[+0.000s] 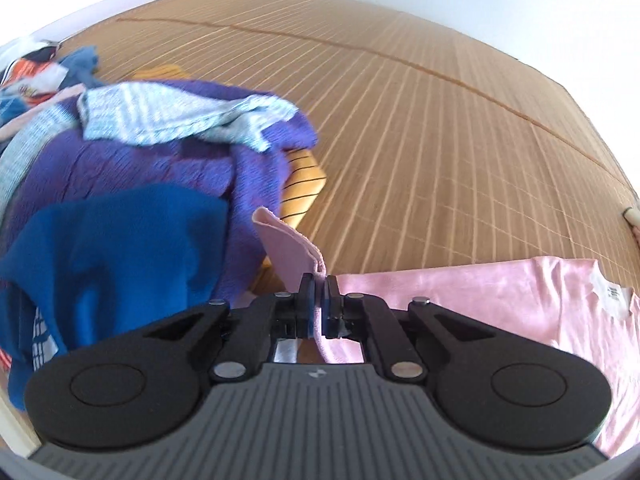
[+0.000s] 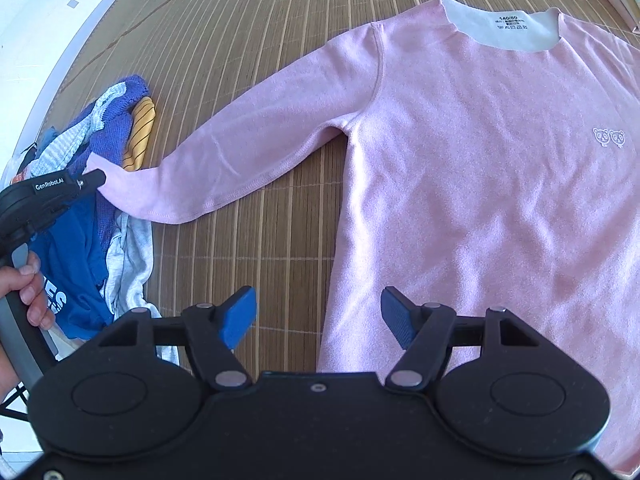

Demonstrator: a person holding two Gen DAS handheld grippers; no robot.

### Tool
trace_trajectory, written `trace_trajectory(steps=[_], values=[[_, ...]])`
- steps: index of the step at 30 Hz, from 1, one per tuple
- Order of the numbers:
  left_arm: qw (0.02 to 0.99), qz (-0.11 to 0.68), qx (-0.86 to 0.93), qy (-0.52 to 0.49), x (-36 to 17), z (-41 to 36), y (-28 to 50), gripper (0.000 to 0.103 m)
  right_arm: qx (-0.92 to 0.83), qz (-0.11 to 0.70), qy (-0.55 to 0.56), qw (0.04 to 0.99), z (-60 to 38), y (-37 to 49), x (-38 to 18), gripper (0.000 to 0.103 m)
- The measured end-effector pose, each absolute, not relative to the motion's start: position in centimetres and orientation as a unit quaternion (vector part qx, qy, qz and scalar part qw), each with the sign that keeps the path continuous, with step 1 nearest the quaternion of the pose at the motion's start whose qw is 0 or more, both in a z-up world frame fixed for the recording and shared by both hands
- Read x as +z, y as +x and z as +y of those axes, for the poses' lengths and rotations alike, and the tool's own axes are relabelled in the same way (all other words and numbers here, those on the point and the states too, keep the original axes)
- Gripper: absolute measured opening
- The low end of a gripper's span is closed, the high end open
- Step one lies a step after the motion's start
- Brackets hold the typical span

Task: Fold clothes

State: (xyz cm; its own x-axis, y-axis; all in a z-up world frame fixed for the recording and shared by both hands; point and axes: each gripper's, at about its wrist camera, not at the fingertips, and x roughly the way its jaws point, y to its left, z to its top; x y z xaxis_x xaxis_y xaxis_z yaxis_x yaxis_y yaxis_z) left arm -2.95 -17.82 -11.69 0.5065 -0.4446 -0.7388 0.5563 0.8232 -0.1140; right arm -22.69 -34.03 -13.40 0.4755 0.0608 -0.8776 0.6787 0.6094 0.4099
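A pink long-sleeved top (image 2: 480, 152) lies face up and spread flat on a bamboo mat (image 2: 248, 20), its white-lined neckline (image 2: 502, 26) at the far end and its hem toward the near edge. One sleeve (image 2: 240, 152) runs out from the shoulder toward the near left, its long axis slanting away from the body and ending at a heap of unfolded clothes (image 1: 132, 160).

The left gripper (image 1: 319, 286) has its fingers pinched narrow on the cuff (image 1: 290, 240) of that sleeve; the cuff end stands up past the fingertips, and the cloth passes back between the pads. So the sleeve's free end is already in that hand, and the body of the top lies to its right. A hand (image 2: 24, 284) shows on the left gripper's handle in the right wrist view.

The right gripper (image 2: 318, 312) hangs over the near side seam of the body, its blue fingers (image 2: 239, 316) spread wide and holding nothing. The seam passes between them, with mat under the left finger and pink cloth under the right.

The likely next move is to carry the cuff to the right, across the chest, so the sleeve folds at the shoulder seam (image 2: 378, 60). The left gripper is the one placed for it; the right could pin the body.

The cloth looks soft, slightly fuzzy and lightly wrinkled, with a small white twin-bear mark (image 2: 608, 137) on the chest.
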Motion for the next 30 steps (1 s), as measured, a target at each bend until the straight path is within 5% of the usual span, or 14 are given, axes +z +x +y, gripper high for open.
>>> trace_trajectory(steps=[13, 30], values=[[0.826, 0.346, -0.411, 0.172, -9.7, -27.3, -12.4, 0.003, -0.231, 0.441, 0.42, 0.759, -38.3, -28.8, -13.1, 0.075], [0.807, 0.284, -0.484, 0.185, -7.5, -44.5, -27.5, 0.003, -0.253, 0.423, 0.453, 0.743, -46.9, -43.1, -13.2, 0.077]])
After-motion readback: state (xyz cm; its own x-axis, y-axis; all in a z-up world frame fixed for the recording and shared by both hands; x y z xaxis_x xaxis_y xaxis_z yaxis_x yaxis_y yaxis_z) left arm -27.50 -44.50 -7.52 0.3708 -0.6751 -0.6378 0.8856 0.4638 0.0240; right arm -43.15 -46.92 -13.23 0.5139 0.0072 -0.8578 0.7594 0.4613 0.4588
